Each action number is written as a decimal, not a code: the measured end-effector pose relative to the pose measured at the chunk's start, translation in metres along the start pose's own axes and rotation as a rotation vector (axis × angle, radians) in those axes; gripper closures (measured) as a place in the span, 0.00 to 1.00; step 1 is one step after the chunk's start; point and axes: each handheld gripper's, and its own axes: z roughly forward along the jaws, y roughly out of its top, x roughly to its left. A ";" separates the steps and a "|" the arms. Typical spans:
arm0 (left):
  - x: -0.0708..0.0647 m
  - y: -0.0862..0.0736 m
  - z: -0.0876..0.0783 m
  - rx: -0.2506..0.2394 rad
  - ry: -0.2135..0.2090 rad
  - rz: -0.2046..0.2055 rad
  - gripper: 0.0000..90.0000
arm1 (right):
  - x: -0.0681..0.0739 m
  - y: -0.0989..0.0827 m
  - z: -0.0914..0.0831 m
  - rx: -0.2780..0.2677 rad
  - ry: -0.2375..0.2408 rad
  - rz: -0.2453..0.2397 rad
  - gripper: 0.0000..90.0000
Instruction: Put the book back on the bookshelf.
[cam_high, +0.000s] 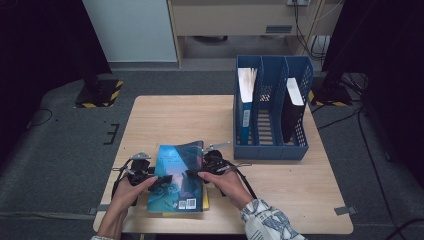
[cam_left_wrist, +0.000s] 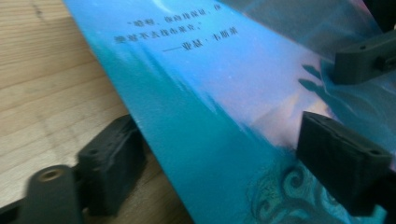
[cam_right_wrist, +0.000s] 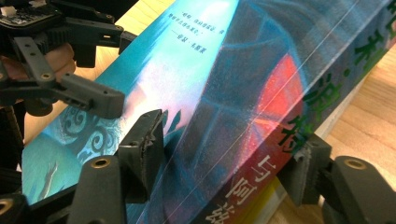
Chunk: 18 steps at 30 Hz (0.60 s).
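A thick book (cam_high: 177, 172) with a teal and blue cover lies barcode side up near the table's front edge. It rests partly on a yellow item (cam_high: 205, 200). My left gripper (cam_high: 162, 182) stands at the book's left edge. In the left gripper view, one jaw of the left gripper (cam_left_wrist: 219, 158) sits low beside the table wood and the other over the cover (cam_left_wrist: 210, 93), without clear pressure. My right gripper (cam_high: 192, 173) reaches in from the spine side. In the right gripper view, the pads of the right gripper (cam_right_wrist: 226, 149) press on the cover and on the spine's lower edge (cam_right_wrist: 280, 116).
A blue three-slot file rack (cam_high: 272, 107) stands at the back right of the wooden table (cam_high: 280, 190). Its left slot holds a blue volume with white pages (cam_high: 246, 100), its right slot a black one (cam_high: 292, 107). Dark stands and cables flank the table.
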 end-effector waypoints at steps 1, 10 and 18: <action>0.001 0.000 -0.002 -0.008 0.007 -0.008 0.22 | 0.000 0.000 0.000 -0.002 -0.001 -0.001 0.44; 0.000 0.004 -0.011 -0.022 0.030 -0.020 0.44 | 0.011 0.009 0.003 0.017 -0.013 -0.017 0.55; 0.000 0.007 -0.019 -0.037 0.040 -0.026 0.53 | 0.018 0.019 -0.003 0.007 -0.028 -0.052 0.62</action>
